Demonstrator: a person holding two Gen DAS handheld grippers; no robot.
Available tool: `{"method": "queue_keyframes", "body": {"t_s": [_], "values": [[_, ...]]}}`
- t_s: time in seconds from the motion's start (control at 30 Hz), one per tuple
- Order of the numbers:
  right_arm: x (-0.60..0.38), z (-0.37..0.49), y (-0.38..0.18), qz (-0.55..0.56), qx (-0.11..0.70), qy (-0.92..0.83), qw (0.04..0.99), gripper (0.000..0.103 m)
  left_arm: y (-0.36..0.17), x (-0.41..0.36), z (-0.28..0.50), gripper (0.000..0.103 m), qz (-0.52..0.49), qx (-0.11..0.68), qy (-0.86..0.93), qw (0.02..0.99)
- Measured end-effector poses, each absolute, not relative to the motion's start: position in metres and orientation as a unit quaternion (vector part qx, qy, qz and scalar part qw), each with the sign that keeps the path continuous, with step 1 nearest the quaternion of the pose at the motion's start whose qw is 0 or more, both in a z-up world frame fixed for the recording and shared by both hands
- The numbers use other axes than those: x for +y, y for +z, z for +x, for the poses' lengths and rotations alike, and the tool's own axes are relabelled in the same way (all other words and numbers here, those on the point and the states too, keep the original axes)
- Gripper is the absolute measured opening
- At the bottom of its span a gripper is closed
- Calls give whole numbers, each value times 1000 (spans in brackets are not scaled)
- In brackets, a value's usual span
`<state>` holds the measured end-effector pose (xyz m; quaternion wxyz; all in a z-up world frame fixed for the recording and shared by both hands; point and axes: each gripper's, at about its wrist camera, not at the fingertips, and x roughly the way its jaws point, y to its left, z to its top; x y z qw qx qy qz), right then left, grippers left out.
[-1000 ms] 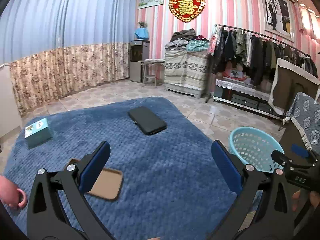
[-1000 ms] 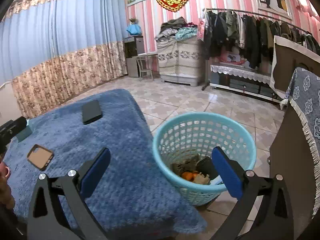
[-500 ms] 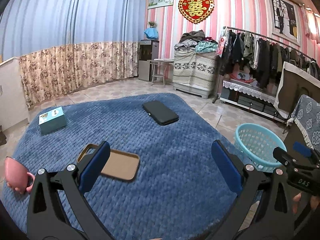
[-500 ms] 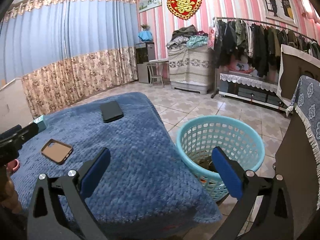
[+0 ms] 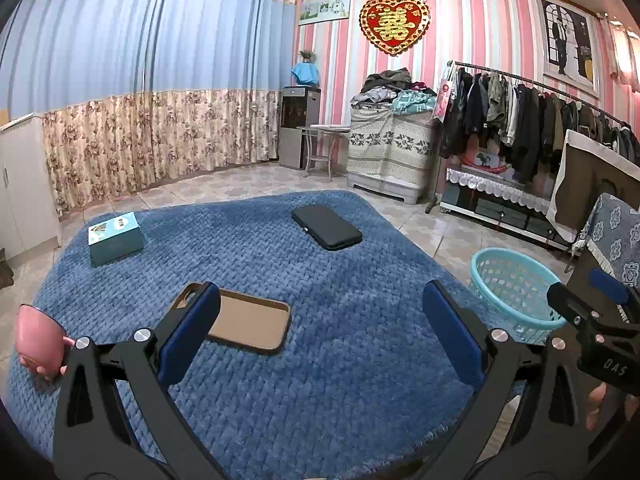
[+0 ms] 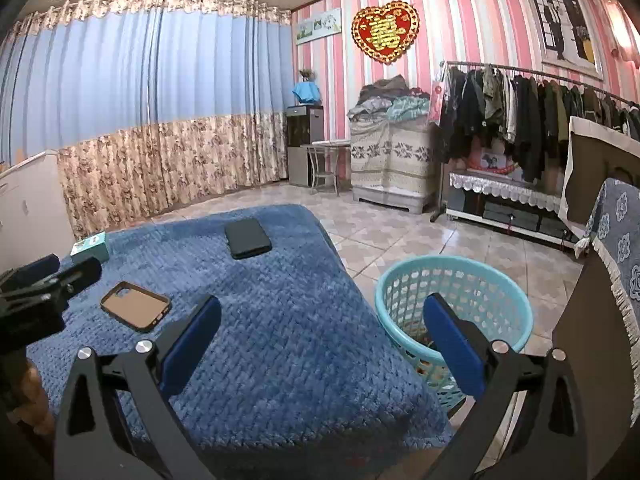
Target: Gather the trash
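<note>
Both grippers (image 5: 320, 336) (image 6: 320, 336) wide-jawed, empty, level above the blue blanket (image 5: 320, 360).

Both my feeds are evenly lit by soft indoor light, bright enough, with no hard shadows. Slight ceiling glare at the top centre of the left view. Heavy fisheye bending: curtains (image 5: 140, 80) and striped wall (image 6: 460, 32) curve, corners black out. Blue blanket (image 5: 320, 280) stays sharp; far clothes rack (image 6: 520, 112) is softer and noisier.
</note>
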<state>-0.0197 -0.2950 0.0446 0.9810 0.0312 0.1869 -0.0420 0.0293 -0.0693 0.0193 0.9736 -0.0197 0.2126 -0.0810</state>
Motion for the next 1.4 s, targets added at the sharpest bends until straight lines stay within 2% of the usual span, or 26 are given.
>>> {"method": "queue_keyframes", "body": {"t_s": [1.4], "values": [[-292,-29,46,41,174,-26,984,99,19,-63,12,98,-12,205,-86,975]]}}
